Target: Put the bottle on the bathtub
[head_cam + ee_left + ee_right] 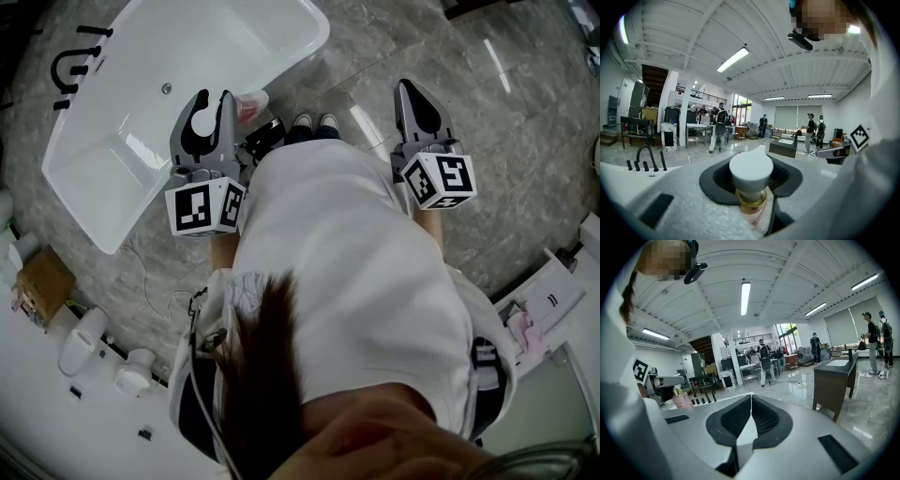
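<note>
A pink bottle [752, 213] with a white cap [751, 172] and a gold collar sits between the jaws of my left gripper [752, 159], which is shut on its neck. In the head view the left gripper [215, 97] hangs beside the near rim of the white bathtub [309, 37], with the bottle [251, 105] showing just right of it. The right gripper [412, 89] is held out over the grey floor, apart from the tub. Its jaws [751, 397] are shut and empty. The right gripper view also catches the bottle [682, 400] at the left.
Black tap fittings [75, 66] stand on the tub's far end. The person's shoes [314, 122] are by the tub. A cardboard box [42, 281] and white fixtures [84, 342] lie at the lower left. A dark vanity [834, 376] and several people stand in the showroom.
</note>
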Demonstrator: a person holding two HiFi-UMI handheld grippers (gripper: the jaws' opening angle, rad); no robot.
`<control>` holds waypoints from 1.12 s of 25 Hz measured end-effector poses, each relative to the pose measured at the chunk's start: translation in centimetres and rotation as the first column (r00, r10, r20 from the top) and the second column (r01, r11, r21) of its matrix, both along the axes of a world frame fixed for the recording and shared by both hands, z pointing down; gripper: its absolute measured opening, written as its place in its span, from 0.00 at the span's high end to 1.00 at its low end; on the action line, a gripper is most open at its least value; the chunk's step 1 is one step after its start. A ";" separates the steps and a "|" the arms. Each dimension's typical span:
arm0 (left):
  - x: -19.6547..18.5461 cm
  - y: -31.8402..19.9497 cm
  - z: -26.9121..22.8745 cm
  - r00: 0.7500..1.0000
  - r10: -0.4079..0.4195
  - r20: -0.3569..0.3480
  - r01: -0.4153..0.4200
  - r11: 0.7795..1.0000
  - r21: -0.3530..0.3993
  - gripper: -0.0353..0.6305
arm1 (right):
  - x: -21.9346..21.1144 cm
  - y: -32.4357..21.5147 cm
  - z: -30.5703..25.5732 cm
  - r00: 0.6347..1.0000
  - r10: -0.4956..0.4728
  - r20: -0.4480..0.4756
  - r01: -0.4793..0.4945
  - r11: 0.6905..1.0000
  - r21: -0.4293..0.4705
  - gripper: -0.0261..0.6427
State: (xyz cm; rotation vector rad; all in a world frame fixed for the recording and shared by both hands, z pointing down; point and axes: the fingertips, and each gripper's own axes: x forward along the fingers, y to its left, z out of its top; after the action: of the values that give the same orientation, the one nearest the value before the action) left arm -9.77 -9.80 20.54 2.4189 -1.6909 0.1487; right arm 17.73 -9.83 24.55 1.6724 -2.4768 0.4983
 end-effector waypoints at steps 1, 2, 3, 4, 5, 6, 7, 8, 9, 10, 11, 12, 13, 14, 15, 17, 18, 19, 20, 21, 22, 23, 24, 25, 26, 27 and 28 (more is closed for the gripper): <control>0.2 -0.1 0.0 1.000 0.002 0.003 -0.002 1.000 0.001 0.74 | 0.3 -0.1 0.0 1.000 0.003 0.001 -0.003 1.000 0.002 0.94; 0.3 -0.1 0.0 1.000 0.005 0.005 -0.005 1.000 0.003 0.74 | 0.5 -0.1 0.0 1.000 0.006 0.001 -0.006 1.000 0.004 0.94; 0.5 -0.2 -0.1 1.000 0.006 0.006 -0.006 1.000 0.004 0.74 | 0.7 -0.2 0.1 1.000 0.009 0.002 -0.009 1.000 0.004 0.94; 0.5 -0.3 -0.1 1.000 0.005 0.007 -0.005 1.000 0.006 0.74 | 0.9 -0.2 0.1 1.000 0.013 0.002 -0.013 1.000 0.005 0.94; 0.5 -0.4 -0.1 1.000 0.005 0.008 -0.005 1.000 0.007 0.74 | 1.0 -0.3 0.1 1.000 0.016 0.003 -0.016 1.000 0.006 0.94; 0.6 -0.5 -0.2 1.000 0.007 0.009 -0.007 1.000 0.009 0.74 | 1.1 -0.3 0.1 1.000 0.019 0.004 -0.019 1.000 0.008 0.94; 0.6 -0.6 -0.3 1.000 0.009 0.010 -0.009 1.000 0.011 0.74 | 1.2 -0.4 0.1 1.000 0.022 0.005 -0.022 1.000 0.009 0.94; 0.6 -0.7 -0.4 1.000 0.012 0.009 -0.012 1.000 0.014 0.74 | 1.3 -0.5 0.1 1.000 0.025 0.007 -0.025 1.000 0.010 0.94; 0.7 -0.8 -0.4 1.000 0.013 0.007 -0.014 1.000 0.016 0.74 | 1.4 -0.5 0.1 1.000 0.028 0.008 -0.028 1.000 0.010 0.94; 0.8 -0.8 -0.4 1.000 0.014 0.005 -0.014 1.000 0.017 0.74 | 1.5 -0.5 0.1 0.999 0.031 0.010 -0.031 0.999 0.009 0.94; 0.9 -0.9 -0.4 1.000 0.014 0.007 -0.015 1.000 0.018 0.74 | 1.6 -0.5 0.2 0.999 0.033 0.010 -0.033 0.999 0.009 0.94; 0.9 -1.0 -0.4 1.000 0.015 0.009 -0.015 1.000 0.018 0.74 | 1.6 -0.6 0.2 0.999 0.034 0.010 -0.034 0.999 0.009 0.94; 0.9 -1.2 -0.4 1.000 0.016 0.011 -0.016 1.000 0.017 0.74 | 1.6 -0.7 0.2 0.999 0.035 0.009 -0.035 0.999 0.008 0.94; 0.9 -1.3 -0.4 1.000 0.017 0.010 -0.017 1.000 0.017 0.74 | 1.6 -0.8 0.3 0.999 0.035 0.009 -0.035 0.999 0.007 0.94; 0.9 -1.4 -0.3 1.000 0.019 0.009 -0.019 1.000 0.017 0.74 | 1.5 -0.9 0.4 0.999 0.036 0.009 -0.036 0.999 0.005 0.94; 0.9 -1.6 -0.2 1.000 0.018 0.005 -0.018 1.000 0.013 0.74 | 1.4 -1.0 0.4 0.999 0.036 0.009 -0.036 0.999 0.002 0.94; 0.9 -1.6 -0.2 1.000 0.017 0.004 -0.017 1.000 0.012 0.74 | 1.4 -1.0 0.4 0.999 0.036 0.009 -0.036 0.999 0.001 0.94; 0.8 -1.7 -0.2 1.000 0.018 0.003 -0.018 1.000 0.010 0.74 | 1.3 -1.0 0.4 0.999 0.036 0.009 -0.036 0.999 0.000 0.94; 0.8 -1.7 -0.1 1.000 0.019 0.002 -0.019 1.000 0.009 0.74 | 1.3 -1.0 0.4 0.999 0.037 0.008 -0.037 0.999 -0.001 0.94; 0.8 -1.8 -0.1 1.000 0.019 0.001 -0.019 1.000 0.009 0.74 | 1.3 -1.0 0.4 0.999 0.037 0.008 -0.037 0.999 -0.001 0.94; 0.8 -1.8 0.0 1.000 0.020 0.000 -0.020 1.000 0.008 0.74 | 1.3 -1.0 0.4 0.999 0.038 0.008 -0.038 0.999 -0.002 0.94; 0.8 -1.8 0.0 1.000 0.023 0.001 -0.023 1.000 0.008 0.74 | 1.2 -1.0 0.5 0.999 0.039 0.008 -0.039 0.999 -0.003 0.94; 0.9 -1.8 0.1 1.000 0.027 0.001 -0.027 1.000 0.008 0.74 | 1.2 -0.9 0.5 0.999 0.040 0.007 -0.040 0.999 -0.004 0.94; 0.9 -1.9 0.1 1.000 0.031 0.002 -0.031 0.999 0.007 0.74 | 1.3 -0.9 0.6 0.999 0.041 0.007 -0.041 0.999 -0.006 0.94; 1.0 -2.0 0.2 0.999 0.033 0.002 -0.033 0.999 0.006 0.74 | 1.3 -0.8 0.6 0.999 0.044 0.006 -0.044 0.999 -0.007 0.94; 1.1 -2.1 0.3 0.999 0.035 0.001 -0.035 0.999 0.004 0.74 | 1.4 -0.8 0.7 0.999 0.047 0.005 -0.047 0.999 -0.009 0.94; 1.1 -2.2 0.4 0.999 0.038 0.000 -0.038 0.999 0.003 0.74 | 1.6 -0.8 0.8 0.999 0.051 0.004 -0.051 0.999 -0.011 0.94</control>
State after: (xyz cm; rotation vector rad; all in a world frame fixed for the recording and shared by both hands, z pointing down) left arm -8.63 -11.99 20.90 2.4540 -1.6471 0.1523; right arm 19.29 -10.66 25.31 1.7360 -2.4357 0.5205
